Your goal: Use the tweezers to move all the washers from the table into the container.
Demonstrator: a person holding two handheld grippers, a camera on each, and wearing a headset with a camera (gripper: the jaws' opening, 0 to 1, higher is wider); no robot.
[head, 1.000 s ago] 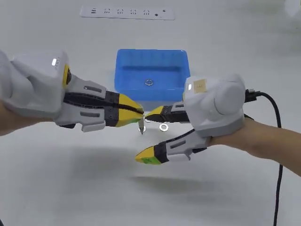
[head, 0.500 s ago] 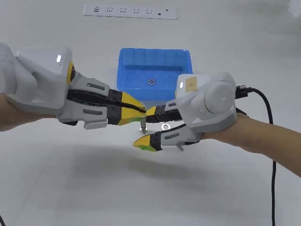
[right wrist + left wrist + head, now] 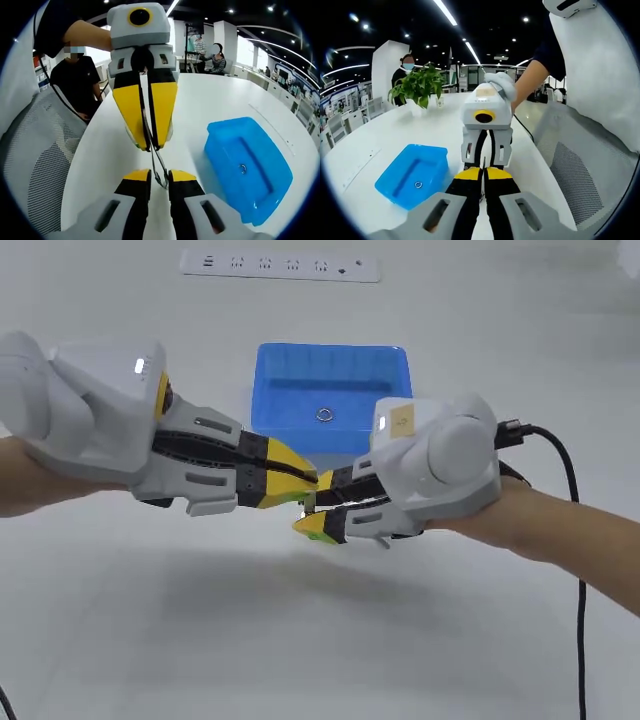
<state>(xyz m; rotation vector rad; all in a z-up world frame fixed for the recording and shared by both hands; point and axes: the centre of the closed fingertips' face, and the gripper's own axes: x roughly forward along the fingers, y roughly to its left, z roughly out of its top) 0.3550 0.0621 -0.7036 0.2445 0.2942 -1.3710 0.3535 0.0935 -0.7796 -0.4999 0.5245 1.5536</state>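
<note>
Right gripper view shows the left gripper (image 3: 149, 145), jaws clenched on the tweezers (image 3: 156, 162), and the right gripper (image 3: 160, 176), jaws seemingly squeezing their legs, beside the container (image 3: 220, 146) holding one washer (image 3: 243, 168): a pinch in hand, next a carry over its rim.

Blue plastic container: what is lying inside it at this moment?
One small metal washer lies on the floor of the blue plastic container. The rest of the visible floor looks bare. In the head view, the right gripper covers its near right corner.
</note>
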